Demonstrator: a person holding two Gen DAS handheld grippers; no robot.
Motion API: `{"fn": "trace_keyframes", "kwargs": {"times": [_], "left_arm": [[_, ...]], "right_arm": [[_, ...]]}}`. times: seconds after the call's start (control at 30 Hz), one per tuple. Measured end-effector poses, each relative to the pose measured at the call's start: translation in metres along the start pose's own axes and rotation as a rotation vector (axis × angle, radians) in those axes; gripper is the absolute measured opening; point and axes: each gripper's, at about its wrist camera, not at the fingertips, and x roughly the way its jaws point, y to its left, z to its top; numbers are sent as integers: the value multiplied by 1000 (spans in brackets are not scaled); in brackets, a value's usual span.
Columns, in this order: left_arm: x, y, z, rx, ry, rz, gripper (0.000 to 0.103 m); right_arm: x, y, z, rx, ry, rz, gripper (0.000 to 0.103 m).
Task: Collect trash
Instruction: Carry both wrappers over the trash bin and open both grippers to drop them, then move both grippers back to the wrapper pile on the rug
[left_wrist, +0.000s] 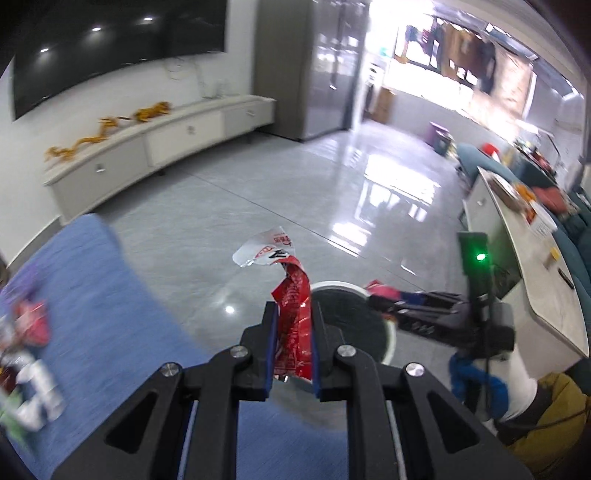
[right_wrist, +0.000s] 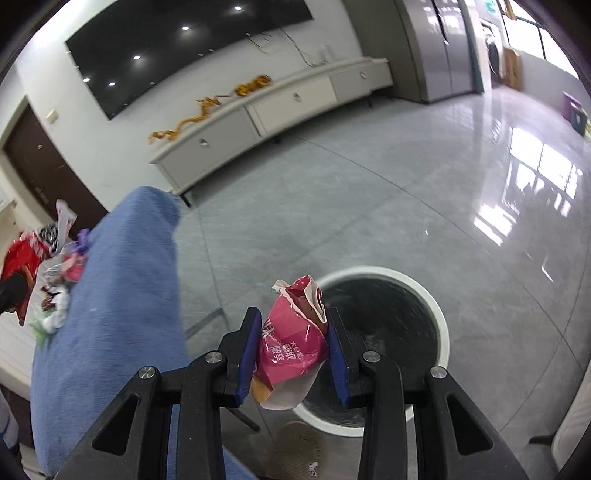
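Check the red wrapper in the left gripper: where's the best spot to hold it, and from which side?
Where the left gripper has it now: the twisted middle of the red wrapper, pads squeezing its flat faces from both sides. It's bunched narrow there; the torn white end flares loose above and would likely tear or slip.

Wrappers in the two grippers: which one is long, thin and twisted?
The shiny red foil wrapper in the left gripper. The right gripper holds a puffy pink packet instead.
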Motion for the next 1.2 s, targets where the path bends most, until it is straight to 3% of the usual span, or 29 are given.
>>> {"fn": "trace_keyframes", "kwargs": {"times": [0.1,0.17,0.2,0.3,0.43,0.67,1.0,1.07,1.13,1.2], "left_arm": [[30,-22,14,14,41,-86,15],[50,-30,22,17,76,-134,17],[58,-33,24,15,87,-149,22],[73,-36,30,-8,94,-169,58],[73,-28,29,-36,88,-180,58],[43,-13,24,-41,25,-122,58],[-40,20,6,-73,-157,47,58],[-57,32,-1,-86,-188,85,58],[-74,48,-9,-105,-204,116,58],[-88,62,-17,-126,-200,127,58]], "right_arm": [[10,-16,-3,28,16,-22,39],[13,-22,-4,38,25,-45,47],[14,-25,-5,43,28,-55,51],[16,-31,-9,55,40,-78,56],[10,-33,-9,62,37,-95,58],[-18,-28,-6,62,-7,-112,59],[-82,4,7,55,-166,-154,59],[-96,15,10,49,-203,-136,62],[-110,28,14,37,-236,-110,76],[-122,42,17,17,-264,-75,83]]}}
